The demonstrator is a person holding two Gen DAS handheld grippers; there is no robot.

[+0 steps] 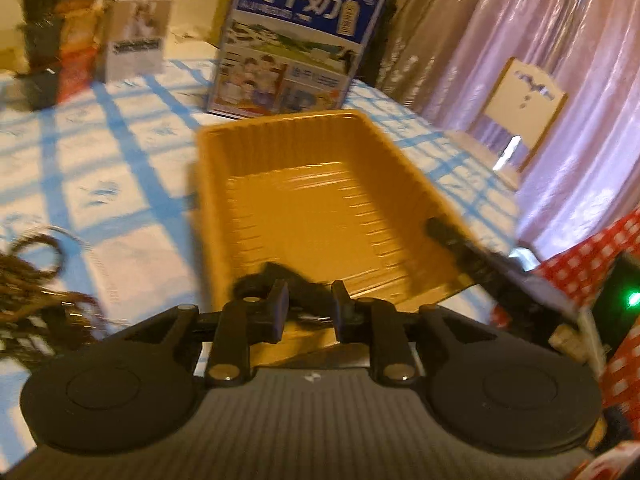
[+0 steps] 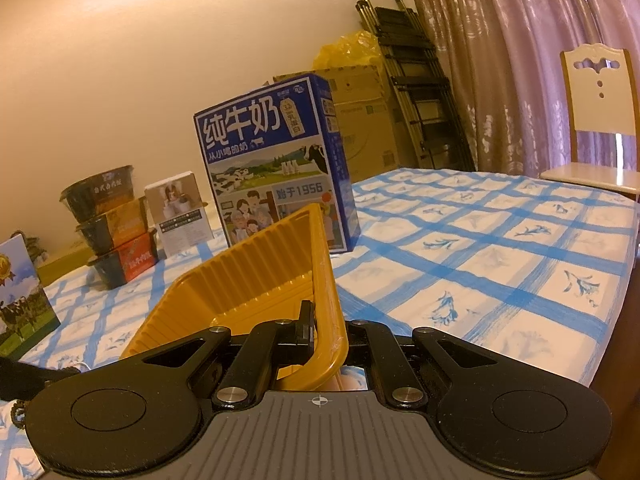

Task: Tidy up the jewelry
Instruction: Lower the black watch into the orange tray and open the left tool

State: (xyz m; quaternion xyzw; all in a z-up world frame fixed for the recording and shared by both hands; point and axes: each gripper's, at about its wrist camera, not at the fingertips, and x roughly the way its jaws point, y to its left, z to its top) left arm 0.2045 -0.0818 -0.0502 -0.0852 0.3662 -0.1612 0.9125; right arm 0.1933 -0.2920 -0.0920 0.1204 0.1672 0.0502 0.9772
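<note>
Dark jewelry (image 1: pixel 280 284) lies loose between parted left fingers (image 1: pixel 280 306); light, limp, best pinched mid-strand. Thin tray (image 2: pixel 256 256) rim clamped by right fingers (image 2: pixel 306 326), flexes easily.

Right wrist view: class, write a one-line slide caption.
Right hand-held gripper shut on the yellow tray rim, tilting it above the blue-checked tablecloth.

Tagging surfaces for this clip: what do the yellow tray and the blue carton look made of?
Yellow tray: thin moulded plastic, slightly glossy, judging by its ribbed walls and rolled rim, which the right tool pinches. Blue carton: printed cardboard with a smooth, probably coated face, going by its sharp folded edges and full-colour picture.
</note>
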